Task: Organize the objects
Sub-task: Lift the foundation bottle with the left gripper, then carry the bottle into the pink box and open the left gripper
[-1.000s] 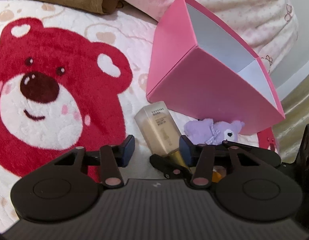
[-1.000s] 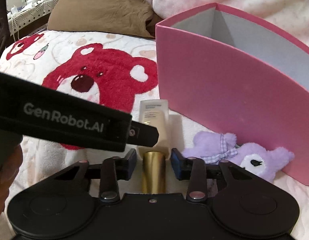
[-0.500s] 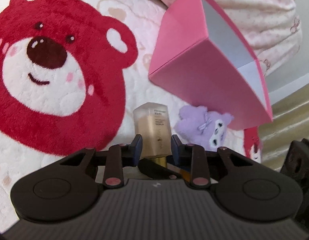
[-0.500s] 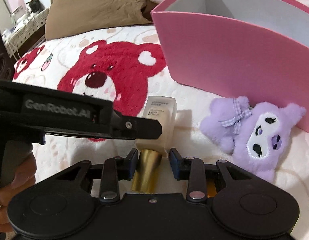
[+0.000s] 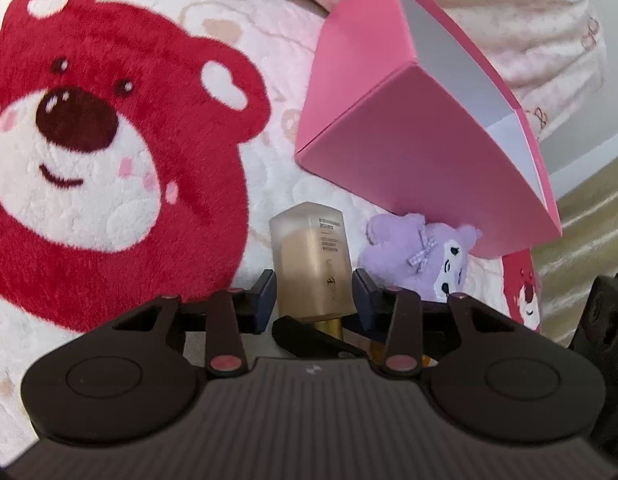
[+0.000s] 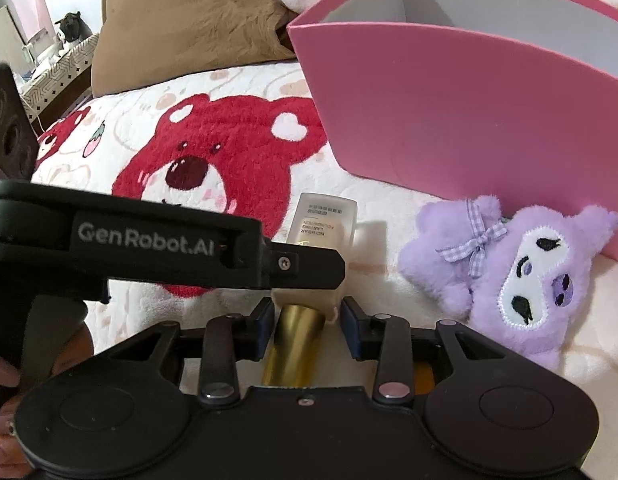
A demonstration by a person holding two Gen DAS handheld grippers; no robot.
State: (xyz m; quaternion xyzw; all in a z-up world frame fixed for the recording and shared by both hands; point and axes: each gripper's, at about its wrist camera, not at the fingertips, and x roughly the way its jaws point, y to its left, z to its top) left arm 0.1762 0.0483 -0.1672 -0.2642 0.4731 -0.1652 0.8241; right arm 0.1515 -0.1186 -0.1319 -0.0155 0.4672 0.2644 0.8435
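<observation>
We are bracketing the foundation bottle (image 5: 309, 256) on the bed with the left tool (image 5: 313, 294) – pads apart around its body – while the right tool (image 6: 307, 322) straddles the gold cap (image 6: 295, 344), also unclamped. Pink box (image 5: 409, 152) waiting at 1 o'clock; squeeze squarely before lifting.

A frosted foundation bottle (image 5: 311, 266) of beige liquid with a gold cap (image 6: 295, 342) lies flat on the bed. Beside it, a purple plush toy (image 6: 521, 272) lies against the open, empty pink box (image 5: 413, 132).
</observation>
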